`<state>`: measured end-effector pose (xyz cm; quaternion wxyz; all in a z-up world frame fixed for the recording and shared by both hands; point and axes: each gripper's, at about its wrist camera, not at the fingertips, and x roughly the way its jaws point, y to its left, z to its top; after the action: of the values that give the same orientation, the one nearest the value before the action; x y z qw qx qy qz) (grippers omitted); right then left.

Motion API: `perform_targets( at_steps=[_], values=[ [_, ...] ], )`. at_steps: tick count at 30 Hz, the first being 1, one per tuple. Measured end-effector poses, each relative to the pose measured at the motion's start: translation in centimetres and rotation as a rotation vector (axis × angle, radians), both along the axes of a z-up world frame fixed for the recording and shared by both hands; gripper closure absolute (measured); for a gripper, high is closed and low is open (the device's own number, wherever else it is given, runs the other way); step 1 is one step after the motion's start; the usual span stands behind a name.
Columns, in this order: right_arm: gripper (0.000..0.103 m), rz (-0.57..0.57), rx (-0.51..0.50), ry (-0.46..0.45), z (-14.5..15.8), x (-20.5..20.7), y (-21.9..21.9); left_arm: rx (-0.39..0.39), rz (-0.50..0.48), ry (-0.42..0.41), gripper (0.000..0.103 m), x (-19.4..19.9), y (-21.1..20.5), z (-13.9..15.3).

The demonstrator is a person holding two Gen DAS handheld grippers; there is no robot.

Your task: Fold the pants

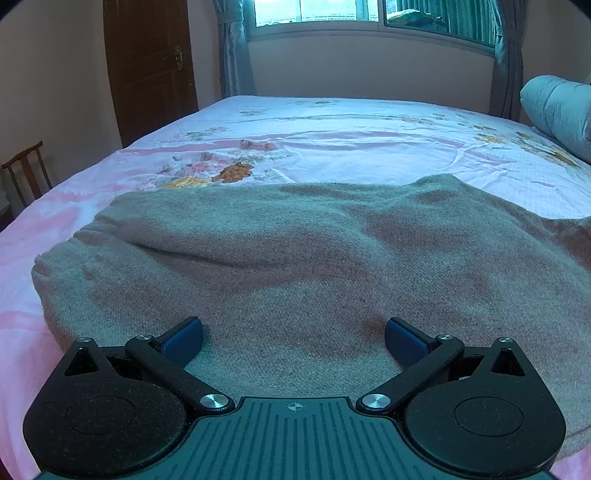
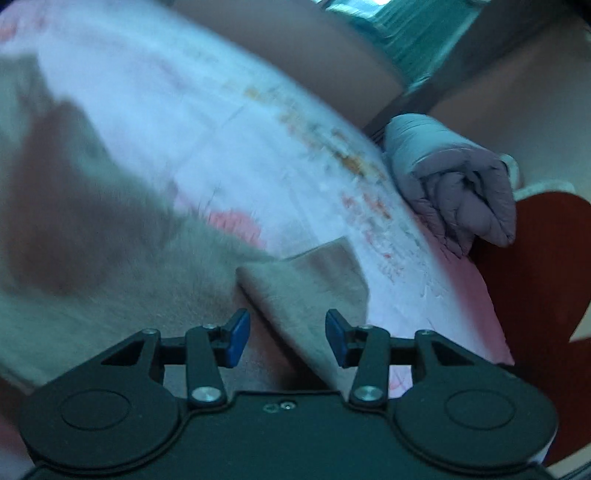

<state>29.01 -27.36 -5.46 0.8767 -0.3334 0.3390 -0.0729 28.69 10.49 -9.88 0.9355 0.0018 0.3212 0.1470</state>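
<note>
A bed (image 1: pixel 332 122) with a pink floral sheet stood under a curtained window (image 1: pixel 369 14). The grey pants (image 1: pixel 295 258) lay spread across its near side. The left tool (image 1: pixel 293 338) hovered over them, fingers wide apart. The right tool (image 2: pixel 288 338), also apart, straddled a raised fold of the pants (image 2: pixel 306 280); that view was blurred.

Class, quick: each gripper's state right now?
Left gripper: open, empty, over the grey woollen pants.
Right gripper: open, empty.
</note>
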Motion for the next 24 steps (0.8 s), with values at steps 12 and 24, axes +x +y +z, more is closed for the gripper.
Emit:
perform_targets(
  at_steps=[12,24],
  values=[
    [0.103,-0.152,0.546,-0.308,11.9,-4.8,-9.1,-0.025,-0.068,0.052,0.000,0.8,1.1,0.5],
    [0.103,-0.516,1.072,-0.238,3.5,-14.1,-23.1,-0.044,-0.167,0.103,0.000,1.2,2.2,0.8]
  ],
)
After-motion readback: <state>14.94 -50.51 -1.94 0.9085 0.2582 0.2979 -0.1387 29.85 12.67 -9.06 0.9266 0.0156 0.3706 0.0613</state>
